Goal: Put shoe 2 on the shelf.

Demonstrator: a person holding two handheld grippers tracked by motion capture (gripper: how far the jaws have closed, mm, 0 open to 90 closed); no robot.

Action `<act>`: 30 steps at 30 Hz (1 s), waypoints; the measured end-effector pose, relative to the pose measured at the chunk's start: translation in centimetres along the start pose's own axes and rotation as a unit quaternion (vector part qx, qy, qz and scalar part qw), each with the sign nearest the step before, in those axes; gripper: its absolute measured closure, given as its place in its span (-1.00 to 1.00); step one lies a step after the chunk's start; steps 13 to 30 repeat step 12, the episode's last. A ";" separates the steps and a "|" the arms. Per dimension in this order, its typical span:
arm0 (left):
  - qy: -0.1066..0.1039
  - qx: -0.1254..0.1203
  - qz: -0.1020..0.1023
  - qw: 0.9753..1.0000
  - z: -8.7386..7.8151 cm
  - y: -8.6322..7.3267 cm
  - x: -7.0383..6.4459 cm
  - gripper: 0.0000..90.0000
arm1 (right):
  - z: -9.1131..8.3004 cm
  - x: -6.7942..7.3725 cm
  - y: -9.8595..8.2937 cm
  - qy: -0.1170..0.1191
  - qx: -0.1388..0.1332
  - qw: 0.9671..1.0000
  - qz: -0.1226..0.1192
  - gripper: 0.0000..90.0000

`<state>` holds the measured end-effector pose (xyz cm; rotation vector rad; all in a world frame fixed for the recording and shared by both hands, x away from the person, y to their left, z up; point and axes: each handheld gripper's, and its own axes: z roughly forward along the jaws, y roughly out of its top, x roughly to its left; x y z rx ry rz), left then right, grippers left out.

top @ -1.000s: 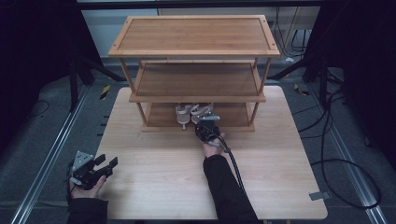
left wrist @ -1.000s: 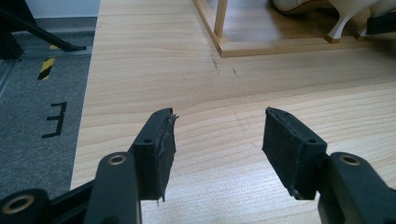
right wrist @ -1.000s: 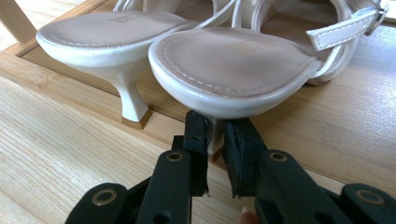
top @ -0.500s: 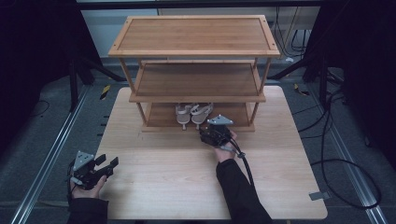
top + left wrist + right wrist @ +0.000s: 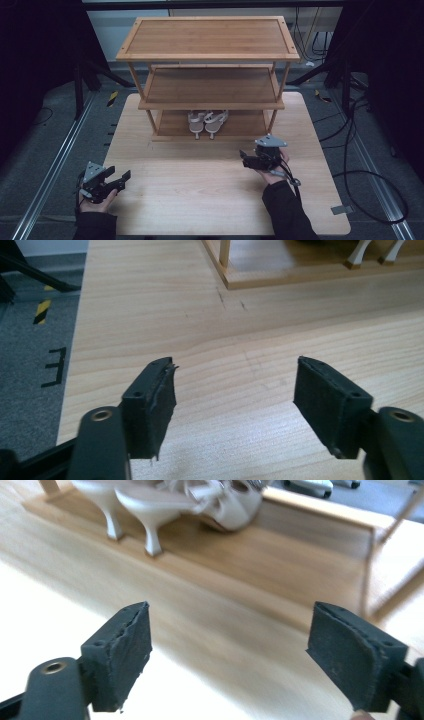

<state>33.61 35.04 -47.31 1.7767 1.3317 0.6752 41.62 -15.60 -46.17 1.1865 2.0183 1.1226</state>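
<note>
A pair of pale heeled sandals (image 5: 207,121) stands side by side on the bottom shelf of a three-tier wooden rack (image 5: 207,37). My right gripper (image 5: 243,158) hovers over the table in front of the rack's right half, open and holding nothing, jaws pointing left. In the right gripper view the gripper (image 5: 230,645) has its jaws spread wide, with the sandals (image 5: 165,502) beyond them at the upper left. My left gripper (image 5: 120,176) rests near the table's front left, open and holding nothing. In the left gripper view the gripper (image 5: 235,390) frames bare wood, with the sandals' heels (image 5: 357,255) far off.
The light wooden table (image 5: 200,200) carries the rack at its back half. Metal rails and black cables run along the floor on both sides. A cable (image 5: 292,181) trails from the right gripper along the sleeve.
The right gripper has drawn back from the sandals on the bottom shelf, moving right and toward the person, and turned to point left. The left gripper has barely moved.
</note>
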 end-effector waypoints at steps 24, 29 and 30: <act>0.006 0.014 0.006 1.000 0.5 -0.2 0.1 -0.48 | -4.8 -3.6 -5.4 -0.036 0.015 0.999 0.037 -0.88; 0.006 0.014 0.006 1.000 0.5 -0.2 0.1 -0.48 | -4.8 -3.6 -5.4 -0.036 0.015 0.999 0.037 -0.88; 0.006 0.014 0.006 1.000 0.5 -0.2 0.1 -0.48 | -4.8 -3.6 -5.4 -0.036 0.015 0.999 0.037 -0.88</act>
